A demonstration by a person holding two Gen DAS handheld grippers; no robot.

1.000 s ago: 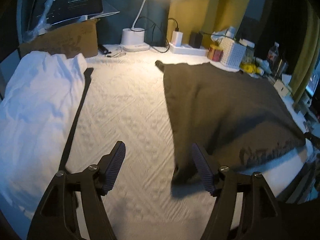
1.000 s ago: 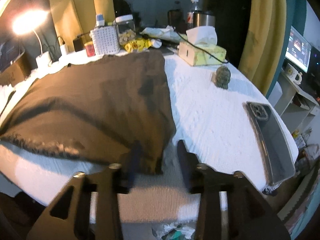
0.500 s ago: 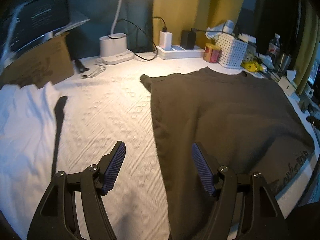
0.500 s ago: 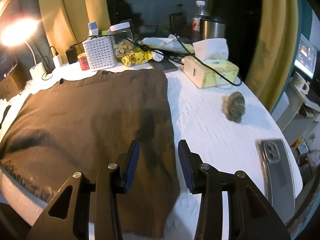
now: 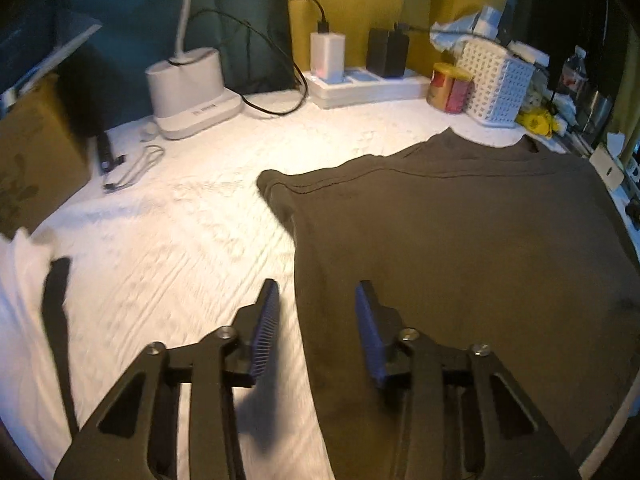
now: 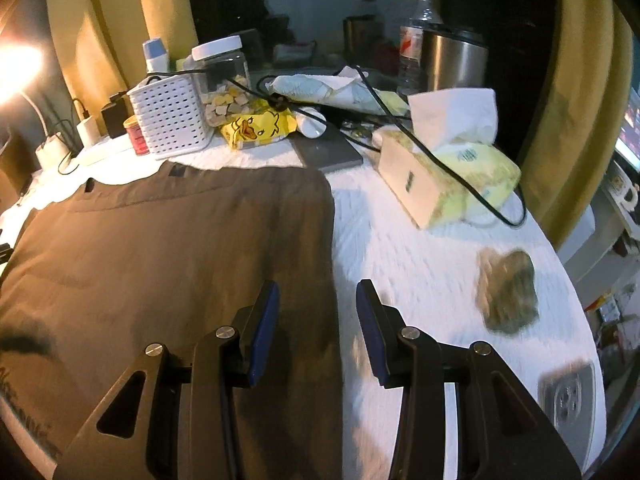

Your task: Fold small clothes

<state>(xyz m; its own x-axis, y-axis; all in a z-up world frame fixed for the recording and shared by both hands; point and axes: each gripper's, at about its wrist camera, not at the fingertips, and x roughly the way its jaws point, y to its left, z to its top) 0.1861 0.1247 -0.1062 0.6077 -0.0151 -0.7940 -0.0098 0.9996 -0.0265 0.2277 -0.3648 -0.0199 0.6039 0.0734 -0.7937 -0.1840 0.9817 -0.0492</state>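
Note:
A dark brown T-shirt (image 5: 460, 240) lies flat on the white bedspread (image 5: 180, 240), collar toward the far clutter. In the left wrist view, my left gripper (image 5: 317, 286) hovers over the shirt's left side edge below the sleeve. Its jaws are closing, the hem line shows in the gap, and the pads press on nothing. In the right wrist view, my right gripper (image 6: 317, 284) straddles the right edge of the T-shirt (image 6: 160, 260). Its jaws stand apart and hold nothing.
A lamp base (image 5: 192, 88), power strip (image 5: 360, 84), white basket (image 5: 492, 84) and cardboard box (image 5: 32, 152) line the far side. A white cloth (image 5: 16, 280) lies at the left. A tissue box (image 6: 448, 176), an olive lump (image 6: 508, 292) and a phone (image 6: 568, 396) sit right of the shirt.
Both grippers have travelled along the shirt's side edges from the bottom hem toward the collar. The left jaws have narrowed. The right jaws keep the same gap.

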